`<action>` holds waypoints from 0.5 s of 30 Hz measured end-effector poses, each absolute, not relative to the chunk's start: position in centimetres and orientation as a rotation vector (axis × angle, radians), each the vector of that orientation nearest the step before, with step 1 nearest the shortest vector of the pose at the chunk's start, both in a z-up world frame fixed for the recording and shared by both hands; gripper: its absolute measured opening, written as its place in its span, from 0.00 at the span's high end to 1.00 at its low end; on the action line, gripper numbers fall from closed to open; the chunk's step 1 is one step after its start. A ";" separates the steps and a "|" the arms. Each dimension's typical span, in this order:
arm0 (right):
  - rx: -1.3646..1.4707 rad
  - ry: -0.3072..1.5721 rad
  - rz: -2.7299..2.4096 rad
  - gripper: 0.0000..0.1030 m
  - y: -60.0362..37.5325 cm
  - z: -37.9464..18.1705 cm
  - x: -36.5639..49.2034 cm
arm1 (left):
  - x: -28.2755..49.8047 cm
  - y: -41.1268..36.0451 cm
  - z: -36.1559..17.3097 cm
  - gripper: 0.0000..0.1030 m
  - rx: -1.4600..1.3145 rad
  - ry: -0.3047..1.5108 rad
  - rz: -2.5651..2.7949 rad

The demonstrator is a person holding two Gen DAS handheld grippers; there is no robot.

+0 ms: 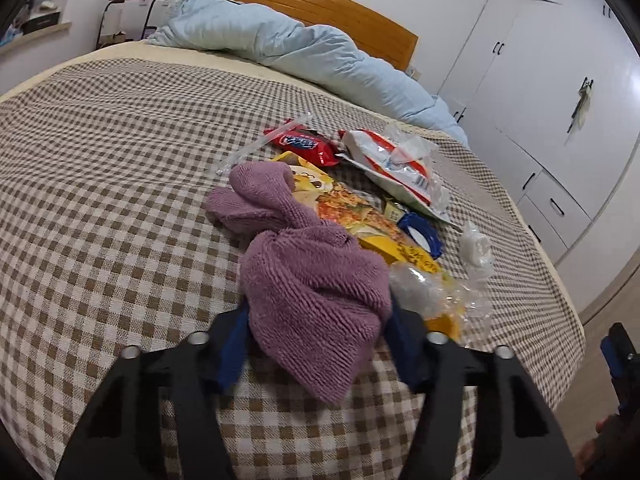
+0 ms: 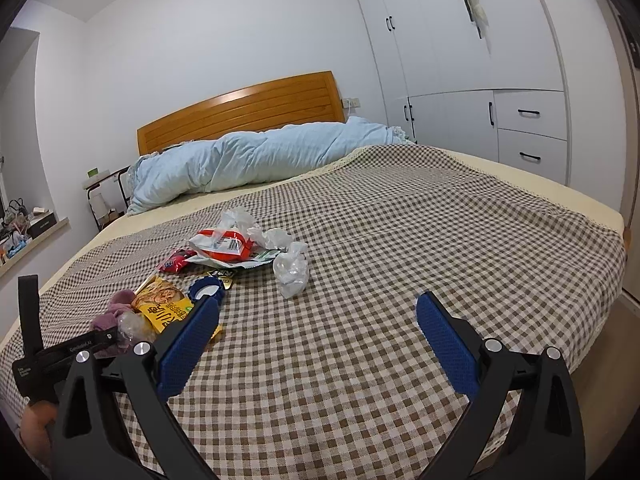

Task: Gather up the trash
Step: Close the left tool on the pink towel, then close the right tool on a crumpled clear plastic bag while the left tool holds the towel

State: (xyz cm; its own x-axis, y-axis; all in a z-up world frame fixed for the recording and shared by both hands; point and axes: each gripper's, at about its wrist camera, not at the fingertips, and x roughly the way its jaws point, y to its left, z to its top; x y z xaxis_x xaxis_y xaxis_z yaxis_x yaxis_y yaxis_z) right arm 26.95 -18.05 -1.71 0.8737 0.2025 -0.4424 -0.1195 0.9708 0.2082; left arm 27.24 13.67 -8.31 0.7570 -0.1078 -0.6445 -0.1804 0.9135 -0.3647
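While the left tongs (image 1: 316, 344) pinch the purple towel (image 1: 312, 296), the wrappers (image 1: 360, 216) underneath may drag; the right tongs (image 2: 316, 344) stand spread.

Left tongs (image 1: 316, 344) angled down with blue pads half closed; right tongs (image 2: 320, 336) hover spread wide.

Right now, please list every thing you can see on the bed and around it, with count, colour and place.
purple towel: 1, purple, near bed edge, between left pads
yellow snack bag: 1, yellow, under towel
red wrapper: 1, red, beyond yellow bag
red-white packet: 1, right of red wrapper
blue lid: 1, blue, beside yellow bag
clear plastic wads: several, around pile
checked cover: 1, brown-white, on bed
blue duvet: 1, by headboard
wardrobe: white, right wall
left gripper: closing on towel
right gripper: open, empty
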 end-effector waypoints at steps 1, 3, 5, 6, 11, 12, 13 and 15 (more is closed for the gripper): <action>0.177 0.481 0.172 0.08 -18.0 -1.7 26.9 | 27.1 13.5 -8.2 0.54 -0.416 0.716 0.038; 0.171 0.482 0.179 0.08 -17.7 -1.8 26.8 | 26.7 13.5 -8.0 0.60 -0.418 0.713 0.025; 0.159 0.482 0.185 0.08 -17.4 -1.8 26.8 | 26.0 13.4 -7.5 0.60 -0.409 0.698 0.020; 0.153 0.482 0.188 0.08 -17.2 -1.9 26.8 | 25.5 13.2 -7.0 0.60 -0.388 0.682 0.022; 0.119 0.490 0.209 0.08 -16.0 -2.5 26.6 | 24.0 13.7 -5.4 0.60 -0.347 0.628 0.025; 0.112 0.490 0.216 0.08 -15.7 -2.6 26.6 | 23.7 13.8 -5.1 0.60 -0.344 0.620 0.025; 0.103 0.489 0.224 0.08 -15.4 -2.7 26.5 | 23.4 14.0 -4.9 0.60 -0.338 0.612 0.031; 0.083 0.482 0.247 0.08 -14.5 -3.0 26.3 | 22.9 14.4 -4.7 0.60 -0.338 0.603 0.033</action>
